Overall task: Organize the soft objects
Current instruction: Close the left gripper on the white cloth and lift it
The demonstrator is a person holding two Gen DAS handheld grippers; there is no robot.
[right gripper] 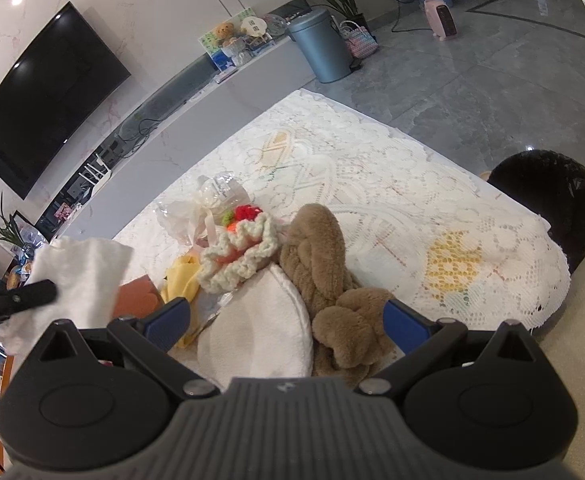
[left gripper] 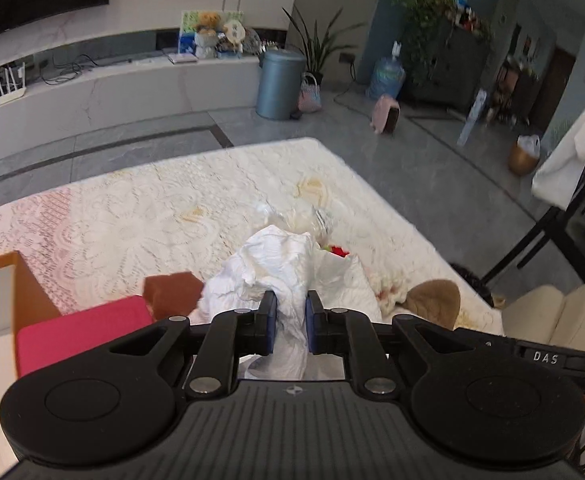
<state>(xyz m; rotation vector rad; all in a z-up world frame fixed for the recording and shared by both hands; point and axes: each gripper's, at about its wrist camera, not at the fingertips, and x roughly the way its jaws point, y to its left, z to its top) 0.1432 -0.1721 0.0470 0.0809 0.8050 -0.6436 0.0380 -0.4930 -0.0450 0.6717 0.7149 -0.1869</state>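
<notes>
My left gripper (left gripper: 290, 300) is shut on a crumpled white cloth (left gripper: 268, 264) and holds it up above the lace-covered table (left gripper: 132, 220). In the right wrist view the same white cloth (right gripper: 84, 276) hangs at the left from a black finger (right gripper: 32, 294). My right gripper (right gripper: 286, 314) stands open, low over a white round pad (right gripper: 260, 332) and a brown braided plush (right gripper: 324, 264), and grips nothing. Behind them lie a cream crochet piece with a red top (right gripper: 244, 244), a yellow cloth (right gripper: 182, 280) and a clear plastic bag with ribbon (right gripper: 208, 204).
A pink block (left gripper: 80, 332), a brown piece (left gripper: 172, 292) and an orange-brown box (left gripper: 20, 292) sit at the table's left. A black chair back (right gripper: 552, 200) stands off the right edge. A blue bin (left gripper: 280, 84) and a TV shelf are across the floor.
</notes>
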